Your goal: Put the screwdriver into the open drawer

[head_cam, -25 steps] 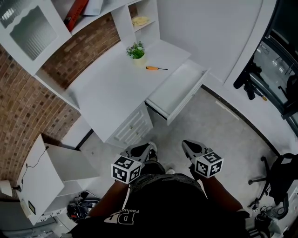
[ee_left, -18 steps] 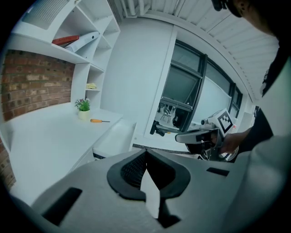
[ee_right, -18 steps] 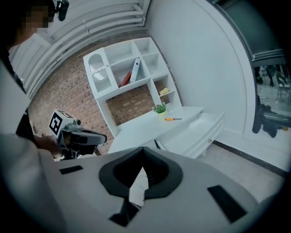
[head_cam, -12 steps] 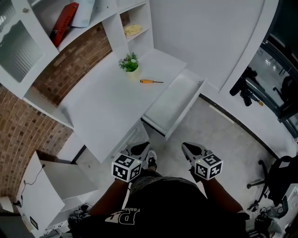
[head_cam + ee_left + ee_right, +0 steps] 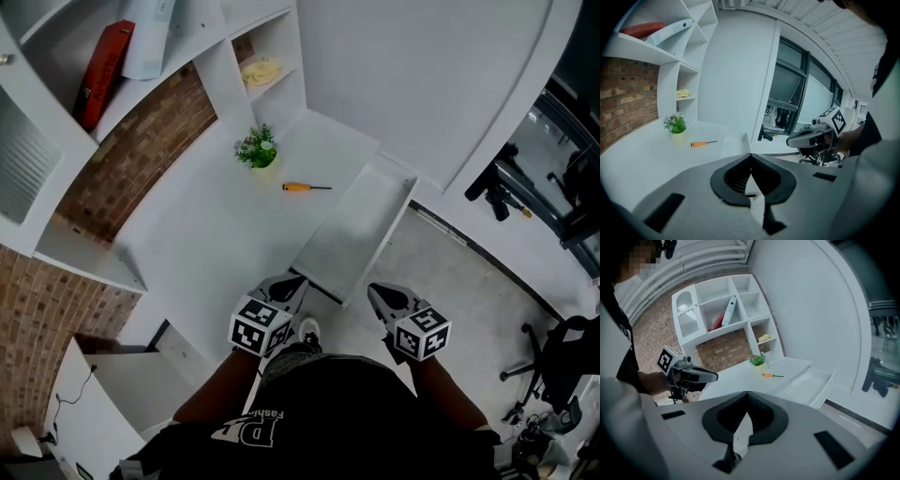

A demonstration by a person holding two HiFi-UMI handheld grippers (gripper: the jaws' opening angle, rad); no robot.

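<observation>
We haven't started yet. The screwdriver (image 5: pixel 306 187) lies on the desk (image 5: pixel 216 234), near the edge the drawer (image 5: pixel 352 234) pulls out of and just beside the plant pot (image 5: pixel 259 156). The drawer is open. Our left gripper (image 5: pixel 296 280) and right gripper (image 5: pixel 373 290) sit low by our body, well apart from the desk, with their fingers together on nothing. We have the whole job left: reach, open, grab the handle, drop it in the drawer.

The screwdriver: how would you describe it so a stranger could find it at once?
Start at the white desk under the wall shelves. Near its far end stands a small potted plant, and the screwdriver lies flat beside it. Its orange handle sets it apart from the green plant.
</observation>
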